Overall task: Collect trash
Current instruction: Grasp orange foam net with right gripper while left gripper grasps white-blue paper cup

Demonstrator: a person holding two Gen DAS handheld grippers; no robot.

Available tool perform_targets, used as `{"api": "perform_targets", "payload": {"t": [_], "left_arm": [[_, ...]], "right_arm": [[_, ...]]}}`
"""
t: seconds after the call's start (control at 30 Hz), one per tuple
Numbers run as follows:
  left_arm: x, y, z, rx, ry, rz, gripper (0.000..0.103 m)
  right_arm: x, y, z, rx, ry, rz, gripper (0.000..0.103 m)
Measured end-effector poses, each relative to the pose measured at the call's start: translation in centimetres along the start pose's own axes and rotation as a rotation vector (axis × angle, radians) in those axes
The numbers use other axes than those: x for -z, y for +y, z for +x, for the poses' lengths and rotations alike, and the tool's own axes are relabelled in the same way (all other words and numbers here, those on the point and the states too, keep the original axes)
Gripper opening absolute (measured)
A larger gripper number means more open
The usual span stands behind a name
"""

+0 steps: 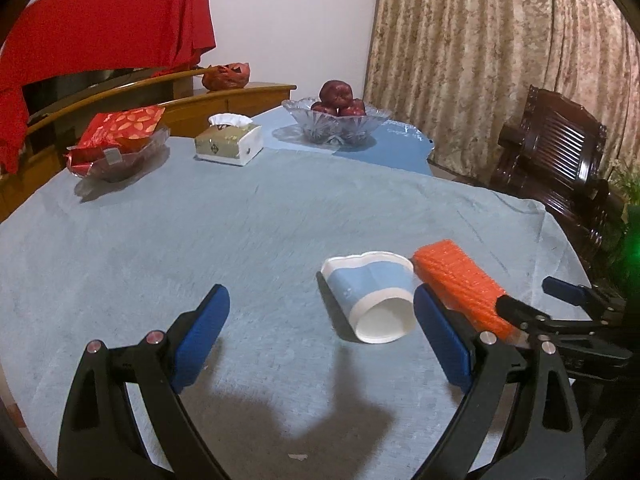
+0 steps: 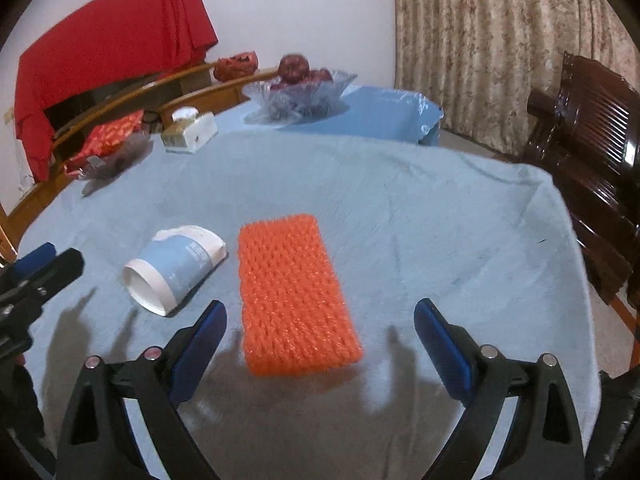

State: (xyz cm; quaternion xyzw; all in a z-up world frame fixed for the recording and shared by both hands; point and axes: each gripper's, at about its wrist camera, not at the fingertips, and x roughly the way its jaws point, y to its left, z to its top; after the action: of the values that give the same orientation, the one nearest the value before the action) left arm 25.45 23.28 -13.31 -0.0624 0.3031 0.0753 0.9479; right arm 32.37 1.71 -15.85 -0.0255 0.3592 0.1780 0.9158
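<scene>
A crushed blue-and-white paper cup (image 1: 370, 294) (image 2: 176, 266) lies on its side on the blue tablecloth. Beside it on the right lies an orange foam net sleeve (image 1: 460, 280) (image 2: 292, 294). My left gripper (image 1: 322, 300) is open; the cup sits just ahead, close to its right finger. My right gripper (image 2: 320, 312) is open too, with the near end of the orange sleeve between its fingers, untouched. The right gripper's tip also shows in the left wrist view (image 1: 520, 312), resting over the sleeve's near end.
At the table's far side stand a glass bowl of red apples (image 1: 338, 114), a tissue box (image 1: 229, 140) and a glass dish of red packets (image 1: 116, 148). A dark wooden chair (image 2: 588, 152) stands at the right. A small scrap (image 1: 298, 457) lies near the front edge.
</scene>
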Motion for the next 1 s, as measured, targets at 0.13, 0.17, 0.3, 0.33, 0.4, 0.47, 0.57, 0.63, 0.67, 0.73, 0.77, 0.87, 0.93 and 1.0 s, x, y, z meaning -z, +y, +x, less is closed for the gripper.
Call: {"api": "perform_targets", "payload": {"t": [0.13,0.17,0.3,0.33,0.4,0.47,0.57,0.63,0.67,0.73,0.77,0.87,0.93,1.0], "left_arm": [[0.1,0.4,0.9,0.002,0.011,-0.005,0.091],[0.1,0.5,1.1,0.003,0.014,-0.007,0.091],[0.0,0.4,1.8,0.012,0.021,-0.010,0.091],[0.0,0.3,1.9,0.014,0.023,-0.009,0.091],[-0.1,-0.1,2.2,0.021,0.029,-0.004,0.091],[-0.2,-0.5,2.7,0.027,0.039,0.000,0.091],[-0.4,-1.2,3.4,0.036,0.051,-0.001,0.091],[-0.5,-1.6,3.9,0.045,0.058,-0.006,0.091],[-0.5,-1.7,4.2,0.049,0.062,-0.009,0.091],[-0.5,-1.9,4.7,0.053,0.072,-0.009,0.091],[-0.6,-2.1,5.1,0.052,0.080,-0.005,0.091],[-0.4,-2.8,6.0,0.041,0.105,0.016,0.091],[-0.4,-3.2,6.6,0.035,0.121,0.029,0.091],[-0.3,-3.5,7.3,0.027,0.144,0.043,0.091]], "right_arm": [[-0.1,0.5,1.7,-0.008,0.055,-0.013,0.092],[-0.1,0.7,2.0,-0.009,0.065,-0.016,0.092],[-0.1,0.8,3.2,-0.035,0.120,-0.022,0.069],[-0.1,0.7,3.3,-0.043,0.128,-0.017,0.061],[-0.1,0.4,3.2,-0.053,0.123,-0.007,0.048],[-0.1,0.3,3.1,-0.075,0.121,-0.004,0.028],[-0.1,0.3,2.9,-0.086,0.111,-0.005,0.021],[-0.2,-0.1,2.4,-0.076,0.090,0.006,0.020],[-0.3,-0.2,2.2,-0.069,0.082,0.009,0.020],[-0.4,-0.8,1.9,-0.055,0.071,0.018,0.020],[-0.4,-1.1,1.9,-0.050,0.070,0.022,0.020],[-0.6,-1.9,1.9,-0.041,0.069,0.039,0.020],[-0.6,-2.1,1.9,-0.040,0.067,0.042,0.020],[-0.6,-2.2,2.0,-0.041,0.062,0.043,0.020]]}}
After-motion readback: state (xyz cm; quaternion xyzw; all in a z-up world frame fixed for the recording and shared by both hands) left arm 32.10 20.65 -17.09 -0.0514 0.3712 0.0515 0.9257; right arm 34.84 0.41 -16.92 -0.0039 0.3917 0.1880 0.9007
